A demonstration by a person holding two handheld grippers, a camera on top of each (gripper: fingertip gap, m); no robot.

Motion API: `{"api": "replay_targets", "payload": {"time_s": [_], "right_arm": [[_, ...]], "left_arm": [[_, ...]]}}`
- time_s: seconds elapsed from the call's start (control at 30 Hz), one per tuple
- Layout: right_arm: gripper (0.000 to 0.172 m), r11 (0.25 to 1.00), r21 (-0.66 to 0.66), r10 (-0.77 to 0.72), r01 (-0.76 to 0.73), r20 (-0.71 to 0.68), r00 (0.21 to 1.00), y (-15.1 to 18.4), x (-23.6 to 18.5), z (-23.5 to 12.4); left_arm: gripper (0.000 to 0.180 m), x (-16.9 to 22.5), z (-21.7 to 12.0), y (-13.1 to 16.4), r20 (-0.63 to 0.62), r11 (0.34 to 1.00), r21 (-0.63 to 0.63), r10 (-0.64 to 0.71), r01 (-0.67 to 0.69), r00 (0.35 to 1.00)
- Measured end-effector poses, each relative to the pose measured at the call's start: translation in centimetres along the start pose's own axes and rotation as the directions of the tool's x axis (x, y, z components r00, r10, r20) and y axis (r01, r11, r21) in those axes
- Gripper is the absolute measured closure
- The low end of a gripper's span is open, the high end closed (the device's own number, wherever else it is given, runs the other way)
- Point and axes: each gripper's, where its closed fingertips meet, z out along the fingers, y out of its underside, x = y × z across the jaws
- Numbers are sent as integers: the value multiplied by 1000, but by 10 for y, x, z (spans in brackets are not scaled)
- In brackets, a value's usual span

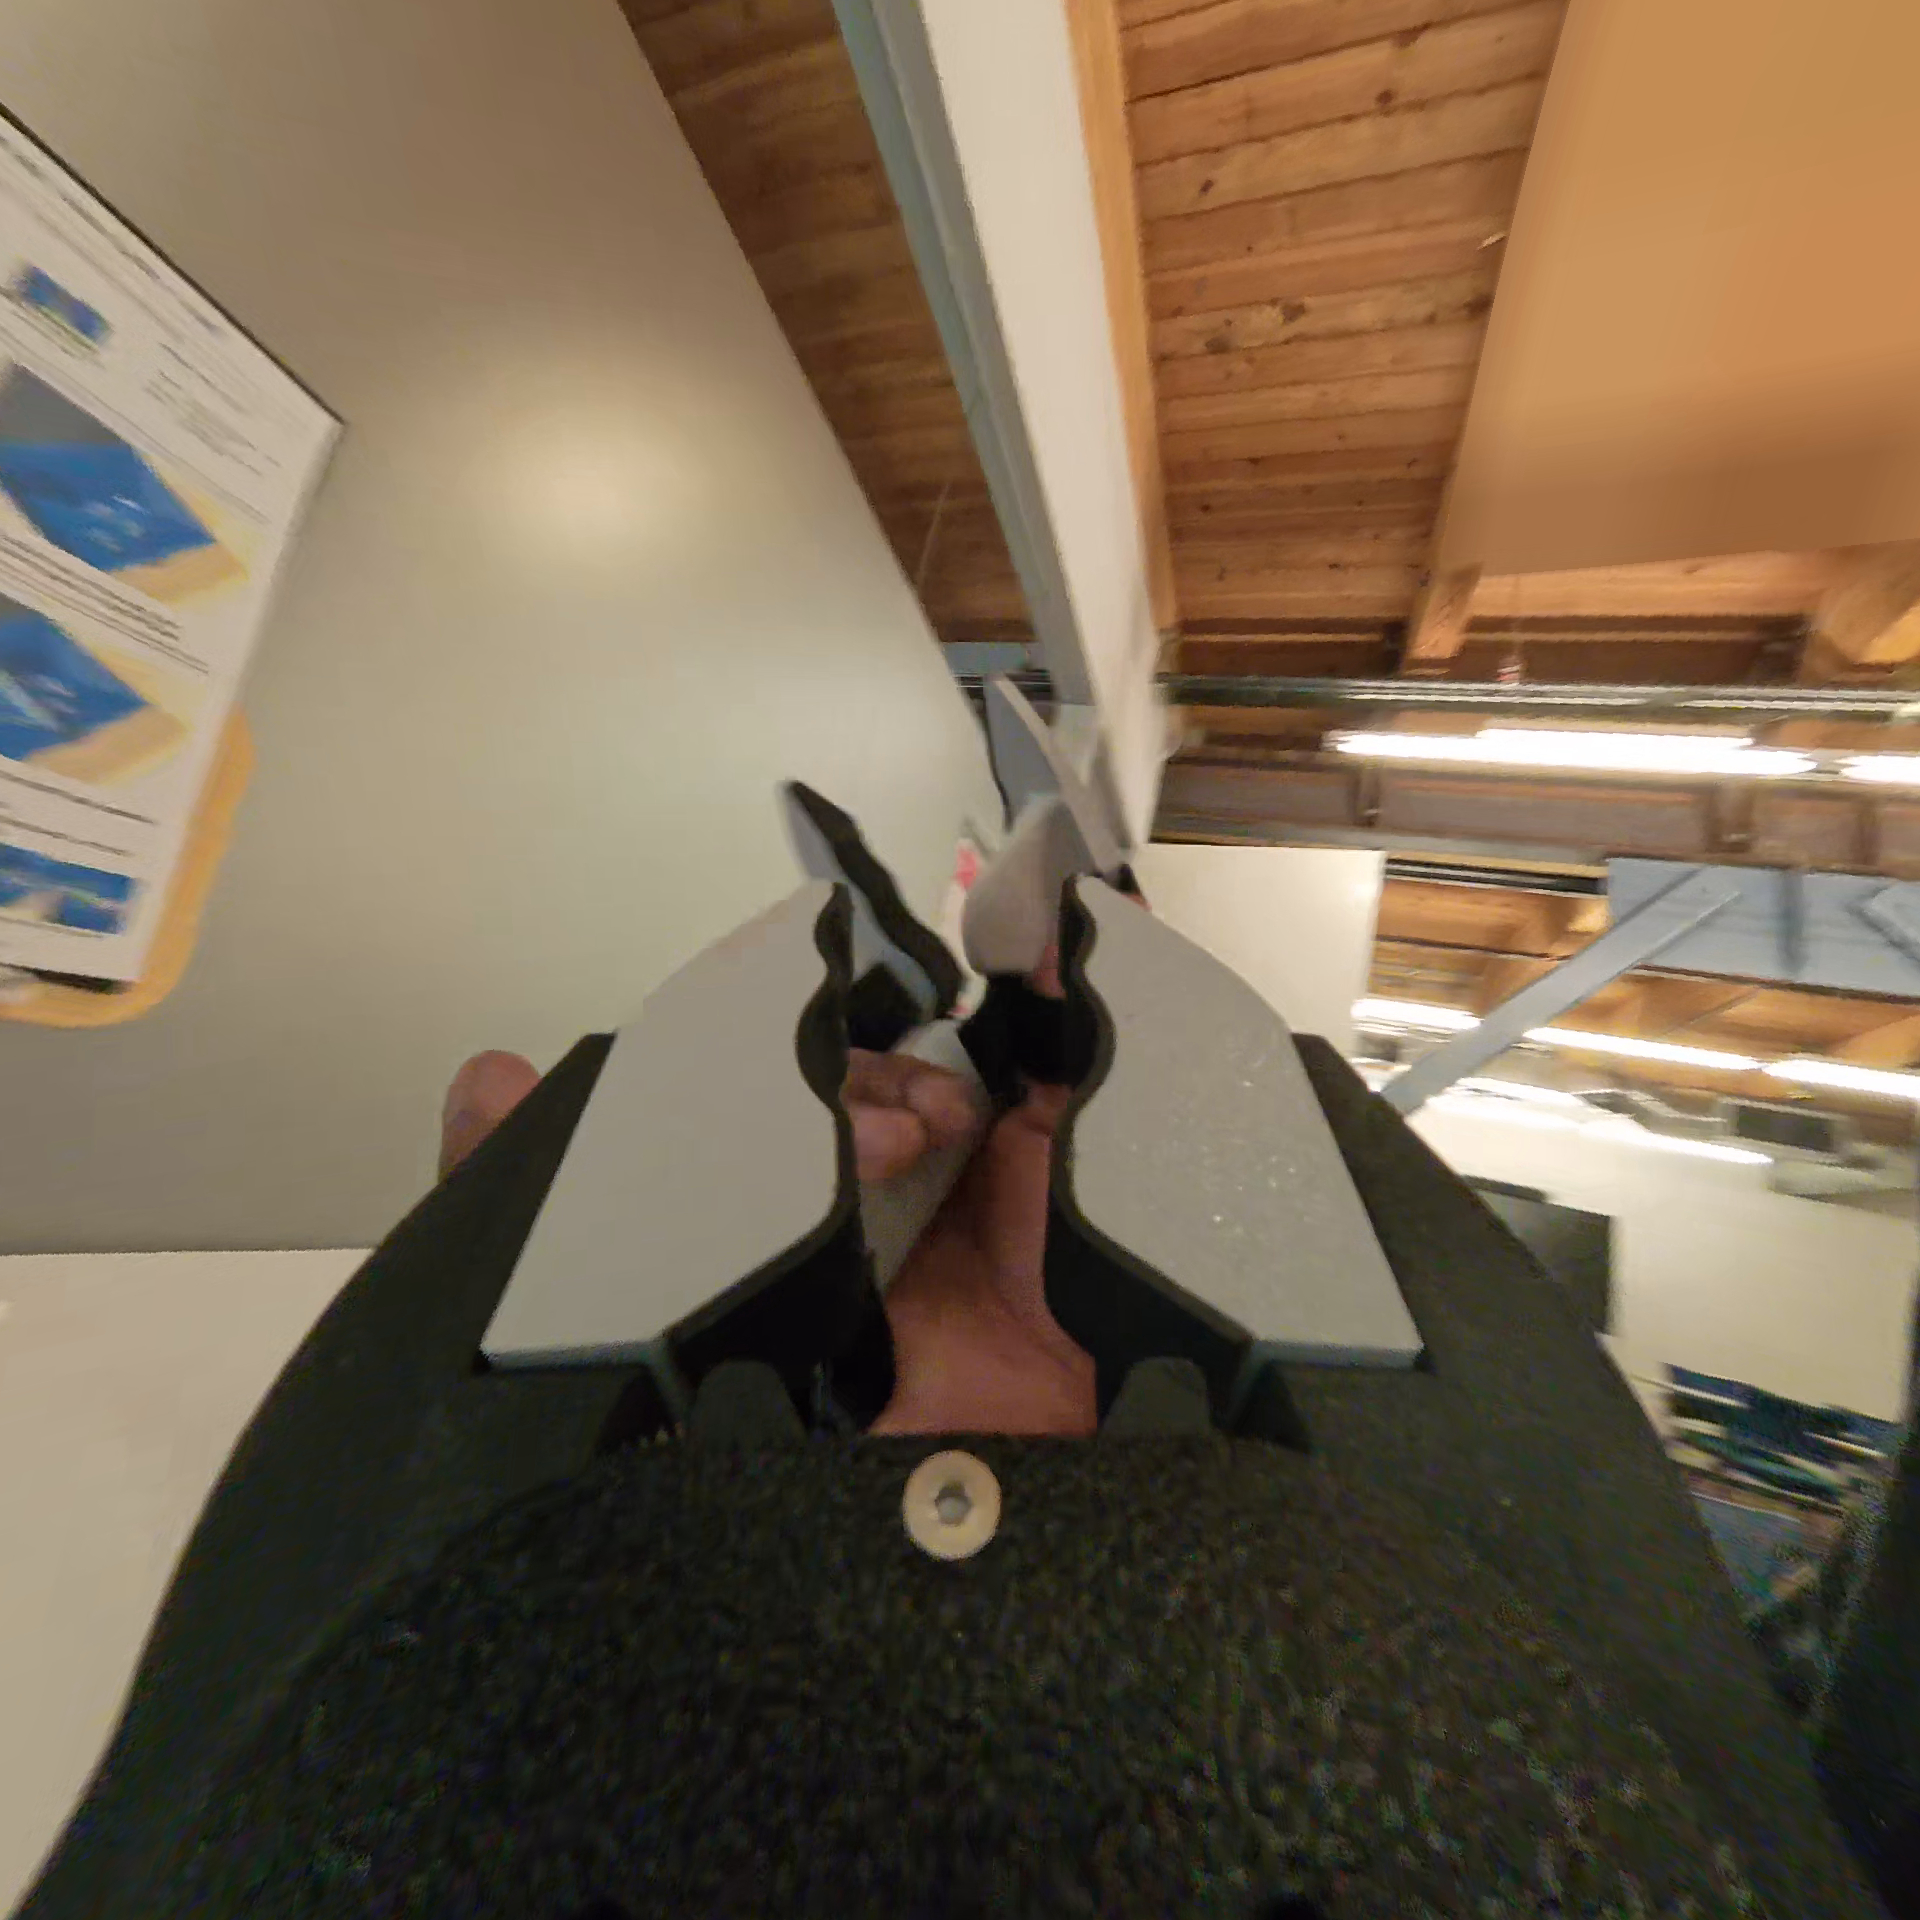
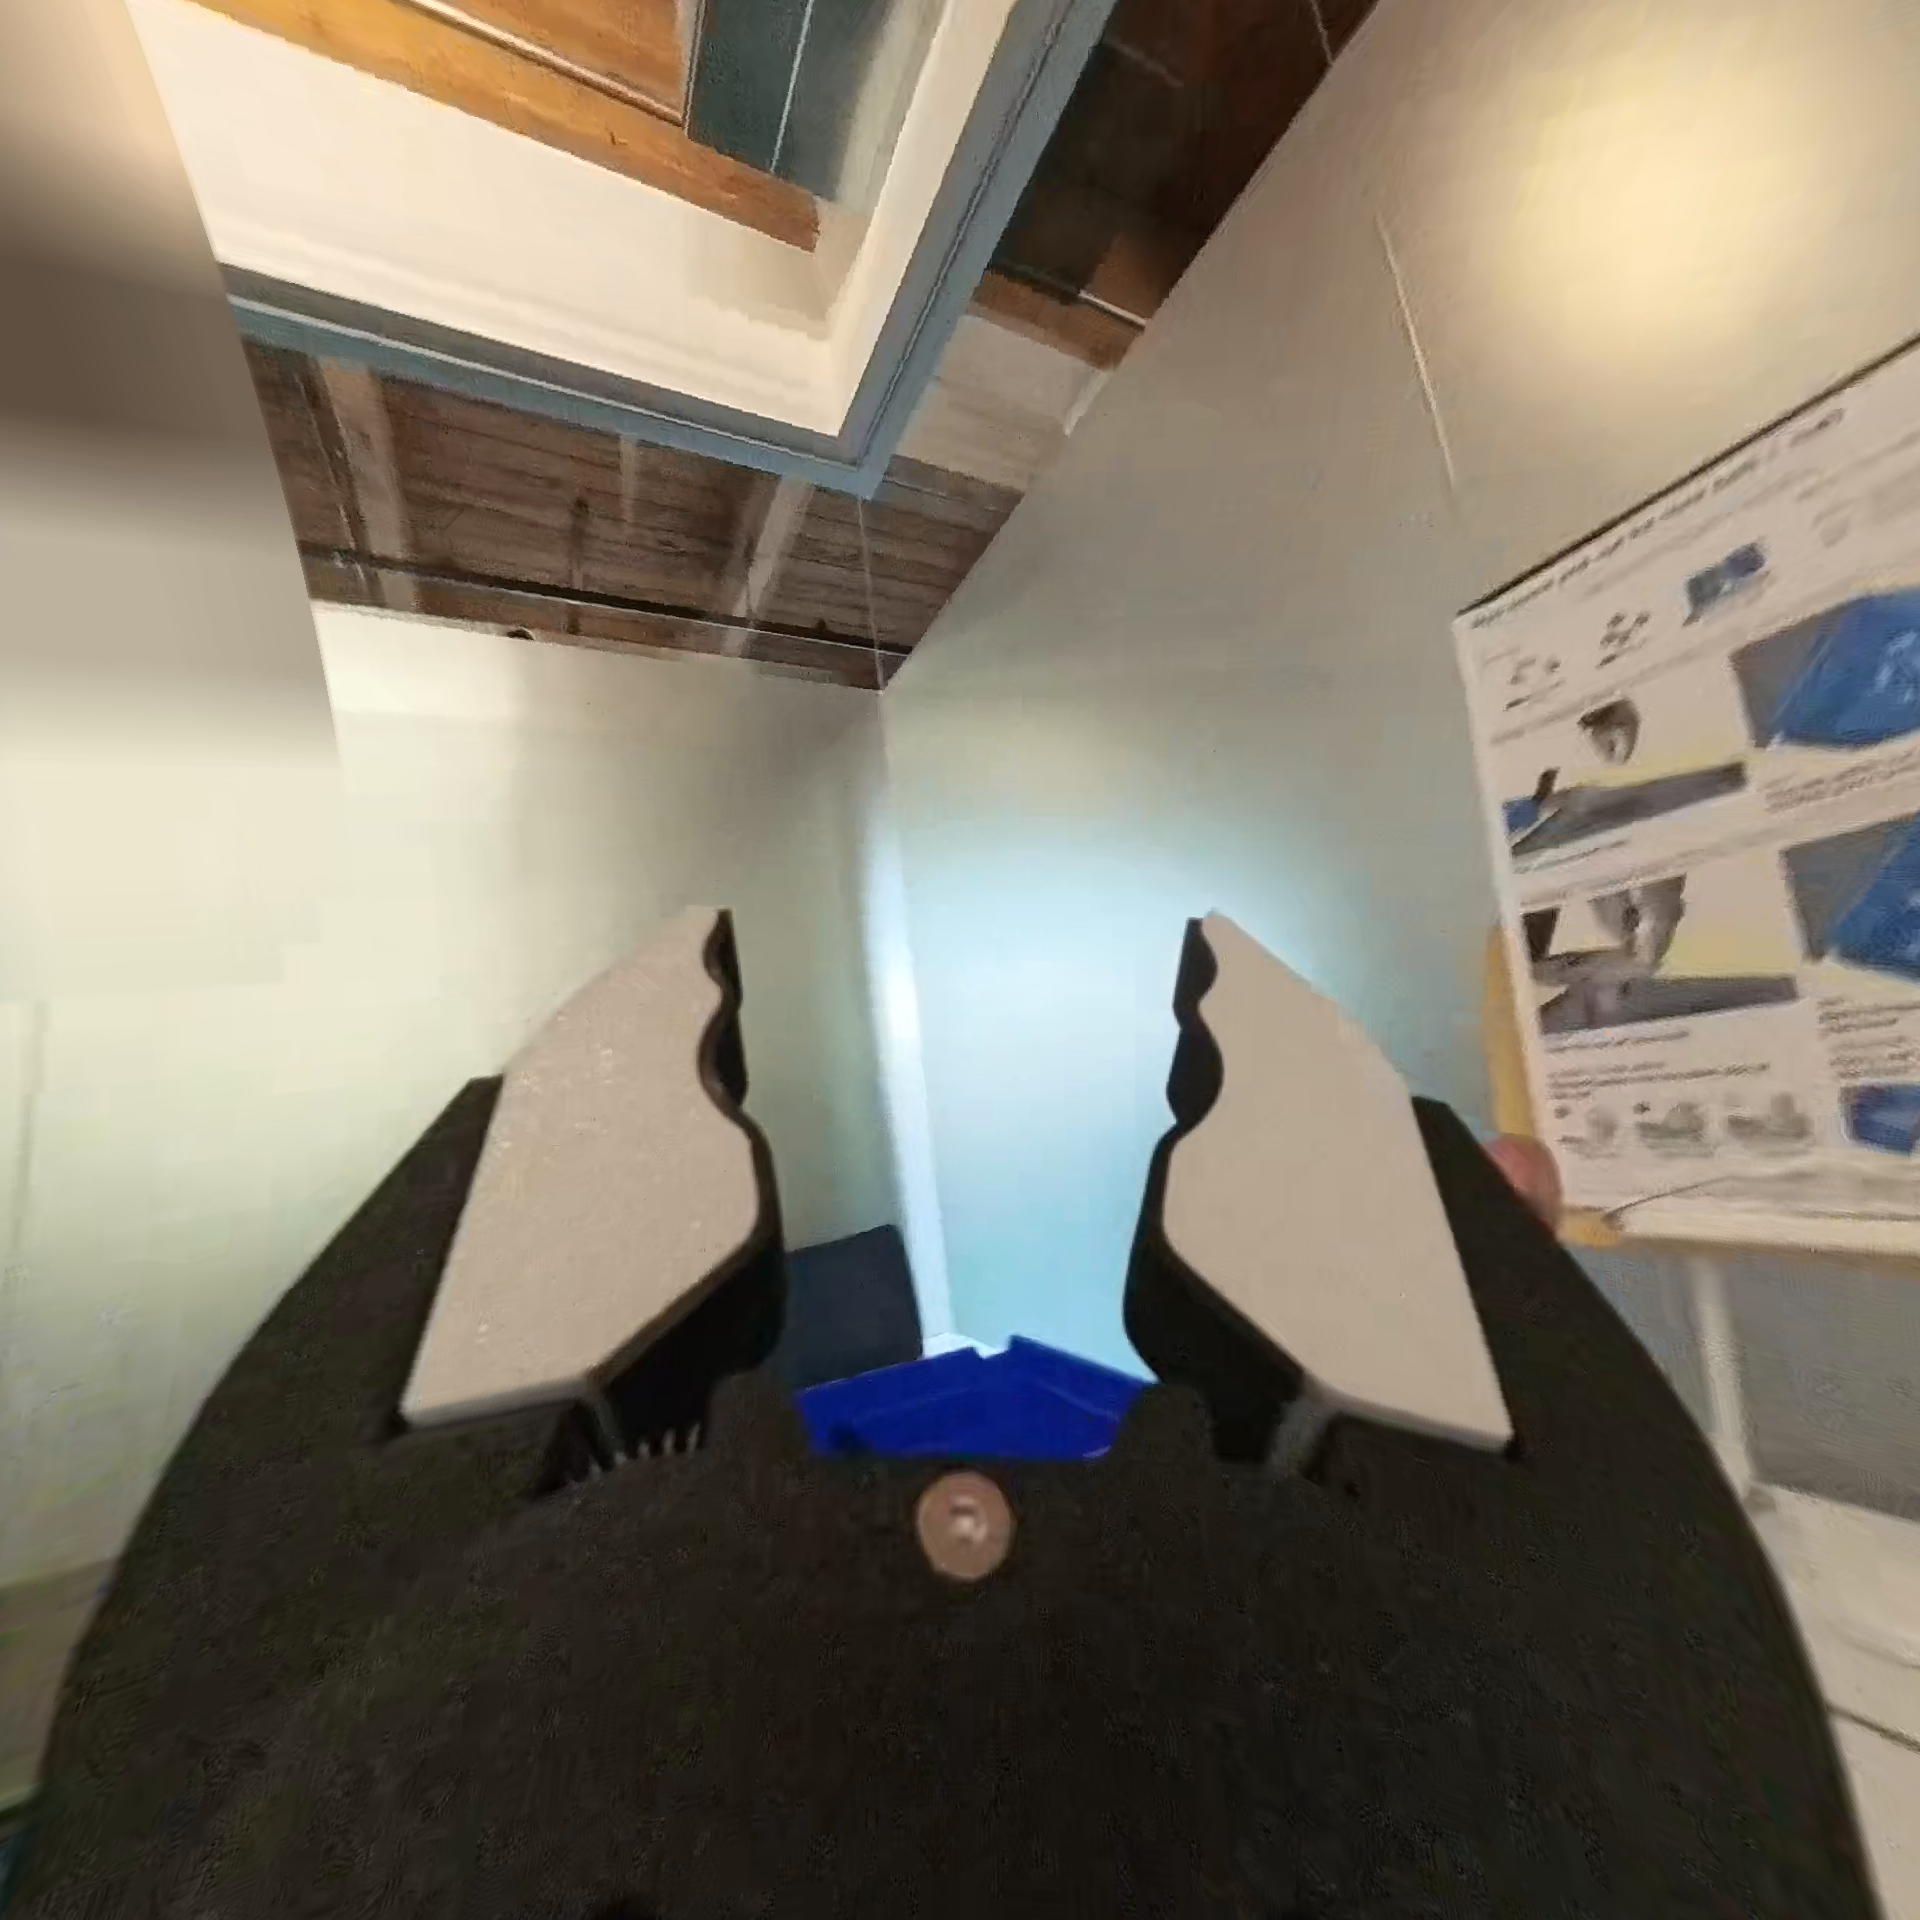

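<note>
Both grippers point up towards the ceiling. In the left wrist view my left gripper point(image 1: 954, 899) has its jaws partly apart with nothing pressed between the pads. Beyond its gap I see a person's hand point(image 1: 977, 1278) and the fingers point(image 1: 883, 904) of the other gripper, blurred and farther off. In the right wrist view my right gripper point(image 2: 961, 923) is wide open and empty, facing a white wall corner point(image 2: 883, 831). A blue object point(image 2: 966, 1403) shows low between its fingers, just beyond the gripper body.
A printed poster board with blue pictures hangs at the left point(image 1: 104, 520) and shows at the right in the right wrist view point(image 2: 1714, 831), with a fingertip point(image 2: 1522, 1174) by its lower edge. Overhead are wooden ceiling boards point(image 1: 1299, 312), a grey-framed white panel point(image 2: 623, 312) and strip lights point(image 1: 1558, 748). Across from one pair of fingers to the other is roughly 9 cm.
</note>
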Motion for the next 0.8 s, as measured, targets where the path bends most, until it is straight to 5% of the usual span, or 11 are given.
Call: {"api": "replay_targets", "payload": {"time_s": [0.2, 0.33, 0.53, 0.63, 0.8], "right_arm": [[125, 991, -118, -57, 60, 30, 998, 10, 10, 4], [133, 979, -177, -99, 101, 21, 995, 19, 22, 8], [137, 946, -262, -203, 191, -21, 979, 27, 44, 13], [141, 890, -342, -322, 300, -6, 947, 41, 60, 5], [146, 867, -394, -334, 305, -4, 943, 73, 93, -27]], "left_arm": [[136, -41, -26, -89, 192, 920, -197, 375, -339, 907], [136, -91, -51, -144, 203, 647, -510, 731, -567, 652], [145, -188, -89, -179, 48, 254, -847, 912, -467, 408], [146, -236, -108, -170, -45, 114, -941, 890, -318, 453], [140, -291, -138, -137, -77, -37, -997, 728, -73, 681]]}}
